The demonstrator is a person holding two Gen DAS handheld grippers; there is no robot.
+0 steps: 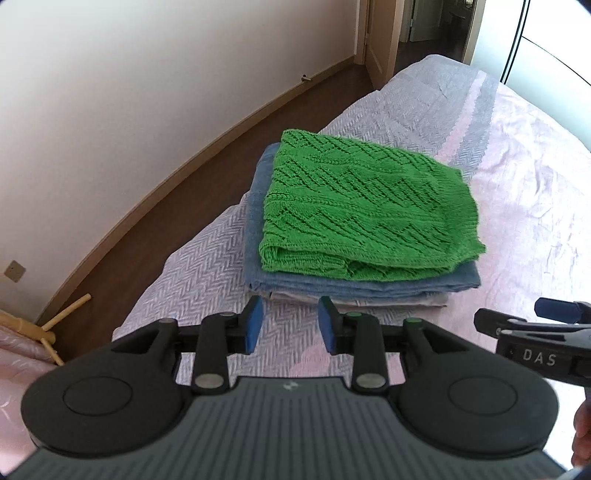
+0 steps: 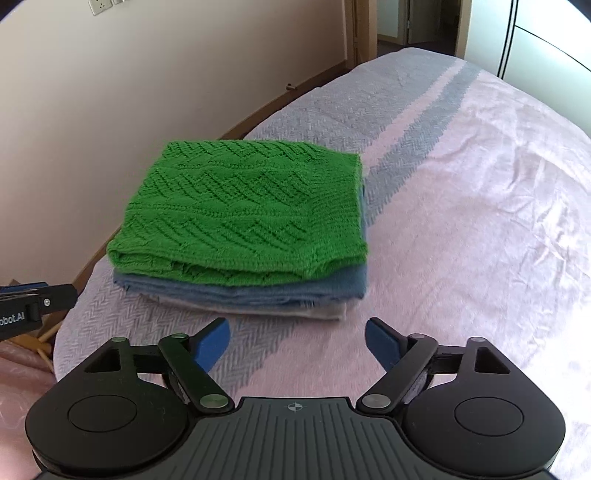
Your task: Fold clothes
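Note:
A folded green knit sweater (image 1: 365, 206) (image 2: 243, 210) tops a stack on the bed (image 1: 524, 206) (image 2: 480, 206). Under it lie a folded blue garment (image 1: 332, 282) (image 2: 295, 291) and a pale one (image 1: 399, 301) (image 2: 317, 312) at the bottom. My left gripper (image 1: 291, 323) hovers just in front of the stack, open, with only the bedspread showing between its blue pads. My right gripper (image 2: 297, 341) also hangs in front of the stack, open wide and holding nothing. Each gripper shows at the edge of the other's view.
The bed's pink and grey bedspread stretches to the right and far side. A strip of brown floor (image 1: 192, 173) and a white wall (image 1: 129, 92) run along the left. Wooden sticks (image 1: 55, 325) lie on the floor at the lower left. A doorway (image 1: 424, 26) opens at the back.

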